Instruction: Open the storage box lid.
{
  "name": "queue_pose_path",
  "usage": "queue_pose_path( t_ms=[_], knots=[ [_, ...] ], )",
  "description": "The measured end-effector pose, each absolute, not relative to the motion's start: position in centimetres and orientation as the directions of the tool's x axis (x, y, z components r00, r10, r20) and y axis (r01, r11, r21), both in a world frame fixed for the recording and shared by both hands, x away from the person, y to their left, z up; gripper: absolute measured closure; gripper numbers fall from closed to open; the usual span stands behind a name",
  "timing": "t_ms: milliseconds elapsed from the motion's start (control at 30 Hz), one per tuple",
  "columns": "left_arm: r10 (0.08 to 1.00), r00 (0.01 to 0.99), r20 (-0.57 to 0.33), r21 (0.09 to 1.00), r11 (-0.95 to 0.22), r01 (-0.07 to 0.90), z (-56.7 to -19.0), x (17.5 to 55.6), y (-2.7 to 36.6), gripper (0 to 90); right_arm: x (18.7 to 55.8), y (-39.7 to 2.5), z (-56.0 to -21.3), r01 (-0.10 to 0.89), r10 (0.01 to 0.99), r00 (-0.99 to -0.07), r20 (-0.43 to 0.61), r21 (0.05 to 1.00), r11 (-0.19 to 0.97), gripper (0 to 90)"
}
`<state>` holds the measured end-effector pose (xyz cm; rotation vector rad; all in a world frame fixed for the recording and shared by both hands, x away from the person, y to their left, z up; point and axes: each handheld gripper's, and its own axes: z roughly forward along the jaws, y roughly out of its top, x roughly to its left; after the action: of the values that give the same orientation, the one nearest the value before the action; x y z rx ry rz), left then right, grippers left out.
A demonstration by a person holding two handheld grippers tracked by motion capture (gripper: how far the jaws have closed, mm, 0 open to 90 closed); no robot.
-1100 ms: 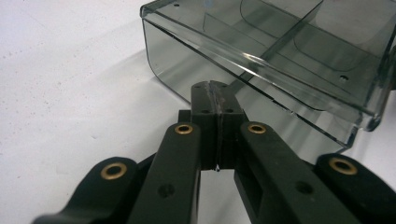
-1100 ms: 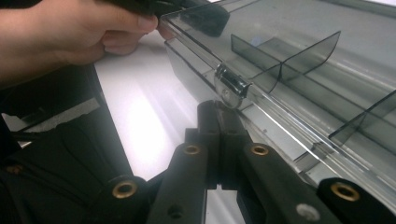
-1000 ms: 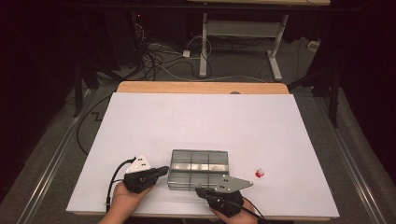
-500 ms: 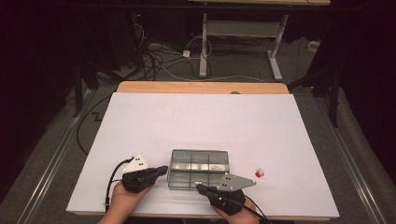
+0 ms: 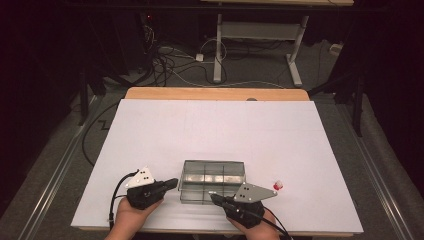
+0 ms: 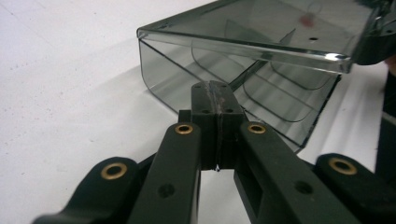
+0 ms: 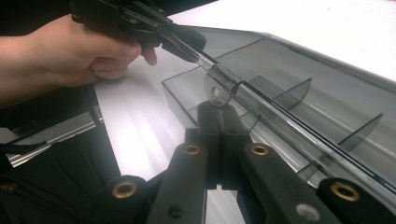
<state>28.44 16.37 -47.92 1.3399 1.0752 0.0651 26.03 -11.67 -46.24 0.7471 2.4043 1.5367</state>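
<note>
In the high view, a clear plastic compartment box (image 5: 212, 181) is sitting on the white table (image 5: 215, 130) near the person's edge. The left gripper (image 5: 170, 184) is pointing its tips at the box's left wall, and the right gripper (image 5: 214, 197) is pointing its tips at the box's near edge. A small red and white object (image 5: 278, 185) is lying on the table well off to the right of the right gripper's tips.

In the left gripper view, the left gripper (image 6: 215, 93) is showing its jaws pressed flat together with nothing between them. The box (image 6: 261, 65) is lying just ahead of the tips, its hinged lid (image 6: 275, 28) raised above them.

In the right gripper view, the right gripper (image 7: 218, 109) is keeping its jaws closed against each other, and the lid's small round tab (image 7: 218, 91) is sitting right at the tips; whether they are pinching it, I cannot tell. The box's dividers (image 7: 299, 91) are standing beyond the tips, to their right. The other gripper, held in a hand (image 7: 70, 51), is reaching the lid's far corner.
</note>
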Motion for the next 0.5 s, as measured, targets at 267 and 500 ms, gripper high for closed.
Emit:
queue_pose_path(
  t_ms=[267,500],
  knots=[
    [0.560,0.579,-0.593,0.798,0.311,0.517,-47.1,27.4,15.9,87.6,26.1,-11.8,-45.7,0.294,0.508,-0.856,0.098,0.899,0.323,90.0],
    [0.540,0.594,-0.596,0.796,0.302,0.524,-47.0,27.1,15.2,87.5,26.1,-11.6,-45.4,0.285,0.509,-0.856,0.091,0.905,0.317,90.0]
  ],
)
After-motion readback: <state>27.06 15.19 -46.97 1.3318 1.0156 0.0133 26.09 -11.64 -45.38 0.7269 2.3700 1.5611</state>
